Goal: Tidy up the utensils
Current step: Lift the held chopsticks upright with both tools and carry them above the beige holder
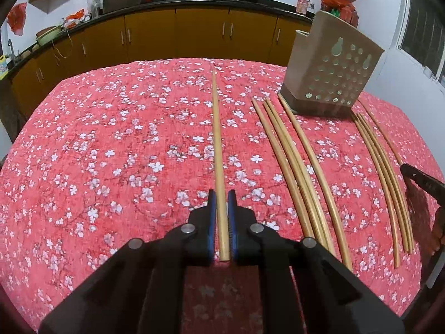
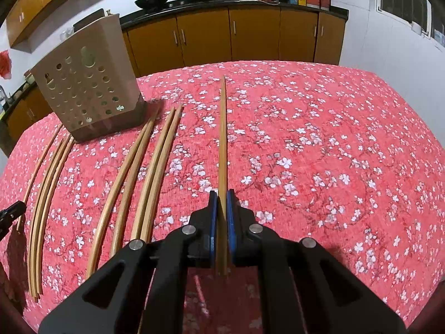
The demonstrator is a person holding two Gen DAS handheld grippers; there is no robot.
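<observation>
Left wrist view: the left hand-held gripper (image 1: 221,208) is clamped on one chopstick (image 1: 218,144), whose long axis runs straight ahead of the jaws, tip pointing away over the red flowered cloth (image 1: 111,139) on the worktop. The perforated holder (image 1: 331,75) stands ahead and to this gripper's right, with loose chopsticks (image 1: 294,172) lying between them. In the right wrist view, the right hand-held gripper (image 2: 221,208) is likewise closed on a chopstick of its own (image 2: 223,139), also pointing forward, and the holder (image 2: 89,83) sits ahead to its left. The holder lies between the two hands; neither looks clearly nearer. Either stick probably must swing inward and tip upright to drop in.
</observation>
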